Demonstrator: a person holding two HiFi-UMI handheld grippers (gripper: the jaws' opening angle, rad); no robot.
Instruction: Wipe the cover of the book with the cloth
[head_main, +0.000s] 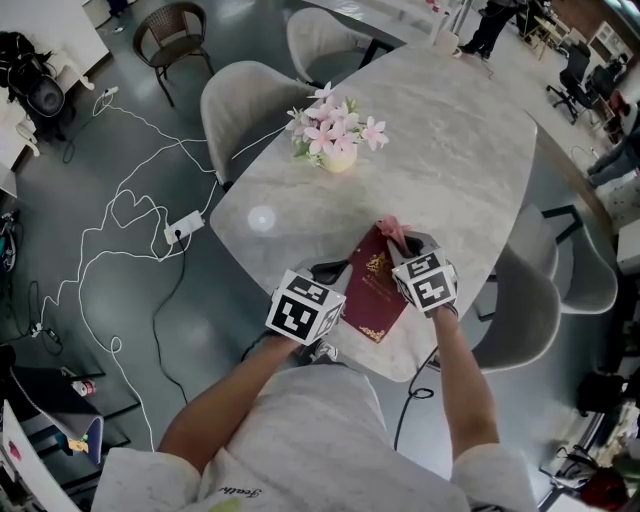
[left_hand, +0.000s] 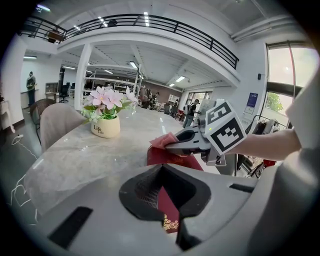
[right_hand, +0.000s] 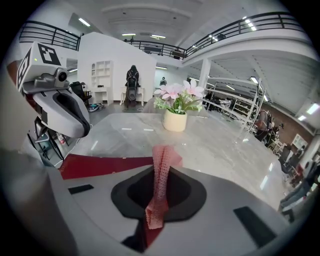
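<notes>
Down at the near edge of the pale marble oval desk (head_main: 450, 140) lies the dark red book with gold ornament on its cover (head_main: 375, 295), set at a slant with one end pointing out across the desk. The left gripper (head_main: 318, 290) is on the book's left edge, jaws clenched on it, and a strip of red cover with gold trim shows right between them. The right gripper (head_main: 412, 252) comes in from the other side with a pink knitted cloth (head_main: 392, 231) pinched tight in its jaws. The cloth hangs out of the tips and sits over the far end of the cover. Further out on the desk, well apart from the book, stands a cream pot of pink flowers (head_main: 338, 158). Beyond the far edge, a grey upholstered chair (head_main: 245, 95) is pulled up.
</notes>
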